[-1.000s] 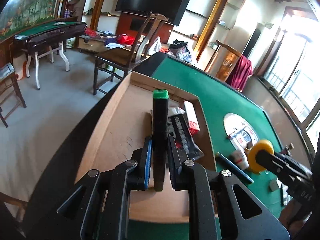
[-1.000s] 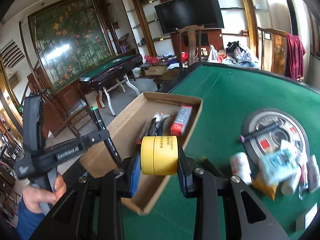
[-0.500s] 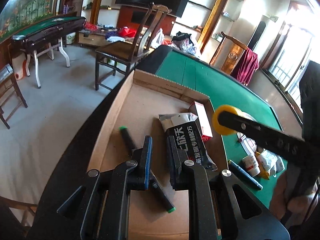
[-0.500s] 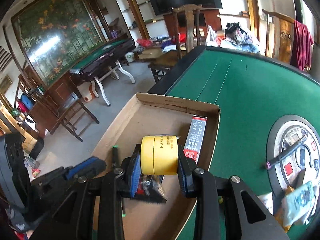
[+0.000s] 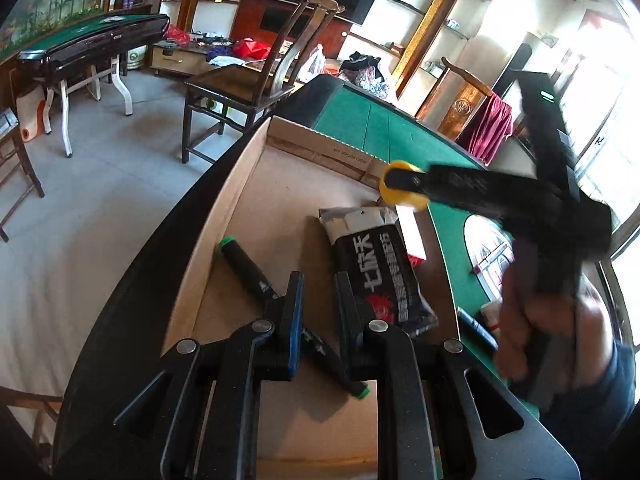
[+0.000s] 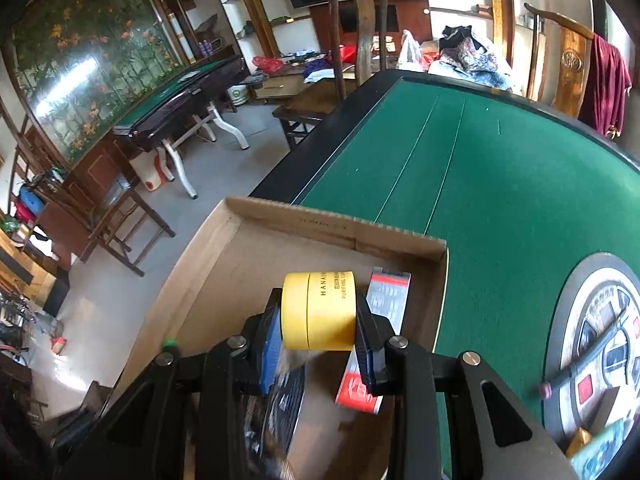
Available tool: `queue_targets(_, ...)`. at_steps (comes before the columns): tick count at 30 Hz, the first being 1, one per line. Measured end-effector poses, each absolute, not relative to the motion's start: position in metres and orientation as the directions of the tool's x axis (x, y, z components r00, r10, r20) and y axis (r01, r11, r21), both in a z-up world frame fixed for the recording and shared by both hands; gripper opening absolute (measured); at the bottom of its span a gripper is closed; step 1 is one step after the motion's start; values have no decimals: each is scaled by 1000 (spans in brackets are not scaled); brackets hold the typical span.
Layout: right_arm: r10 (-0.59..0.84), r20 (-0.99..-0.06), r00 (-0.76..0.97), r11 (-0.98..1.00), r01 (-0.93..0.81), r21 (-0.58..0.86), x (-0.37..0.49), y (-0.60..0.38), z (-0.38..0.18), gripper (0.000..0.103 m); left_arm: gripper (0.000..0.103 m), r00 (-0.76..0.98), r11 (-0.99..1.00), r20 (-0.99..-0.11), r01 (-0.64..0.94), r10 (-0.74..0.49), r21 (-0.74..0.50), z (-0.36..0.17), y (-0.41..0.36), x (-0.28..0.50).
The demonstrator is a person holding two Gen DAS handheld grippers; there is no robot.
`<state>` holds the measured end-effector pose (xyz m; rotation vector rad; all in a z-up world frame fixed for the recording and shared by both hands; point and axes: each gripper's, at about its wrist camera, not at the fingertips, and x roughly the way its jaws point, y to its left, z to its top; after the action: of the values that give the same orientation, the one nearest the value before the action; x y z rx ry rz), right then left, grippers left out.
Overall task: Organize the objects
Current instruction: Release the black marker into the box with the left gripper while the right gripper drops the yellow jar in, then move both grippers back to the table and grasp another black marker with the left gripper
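Observation:
A yellow round jar (image 6: pixel 319 310) sits pressed between the pads of my right gripper (image 6: pixel 320 316), which is shut on it and hangs over the far right part of an open cardboard box (image 6: pixel 332 226). The left wrist view shows that jar (image 5: pixel 402 200) and the right gripper (image 5: pixel 400 182) above the box (image 5: pixel 248 184). My left gripper (image 5: pixel 316 308) is shut and holds nothing. Under it a black marker with green ends (image 5: pixel 248 264) lies on the box floor. A black packet (image 5: pixel 380 276) and a red-and-white carton (image 6: pixel 384 308) also lie in the box.
The box stands at the left edge of a green felt table (image 6: pixel 480 184) with a black rim. A round centre panel (image 6: pixel 600 320) carries a pen (image 6: pixel 576 368) and small items. A hand (image 5: pixel 532 320) holds the right gripper. A wooden chair (image 5: pixel 248 88) stands beyond the box.
My left gripper has let go of the marker, which now lies flat in the box. The right gripper has carried the yellow jar leftward from over the felt to above the box.

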<state>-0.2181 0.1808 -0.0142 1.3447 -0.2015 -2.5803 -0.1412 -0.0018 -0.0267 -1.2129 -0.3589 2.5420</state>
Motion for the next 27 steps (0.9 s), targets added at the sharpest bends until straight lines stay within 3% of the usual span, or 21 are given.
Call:
queue_targets(14,-234,-832,-503,-972,105,209,-243,182,-32,34,14,-504,-937,-792,-147,346,-316,-51,6,-146)
queue_targets(21,-352,-737,-577,-932,140,335,-173,221,0,34,16,-424,-938,-837,-146,347,-315,-60,23,-180)
queue_targets(27,-392,-639,-662,-909,170,381,-98,268,18,35,16,-448,-898,-780,-262,438,-354,-34,50,-173)
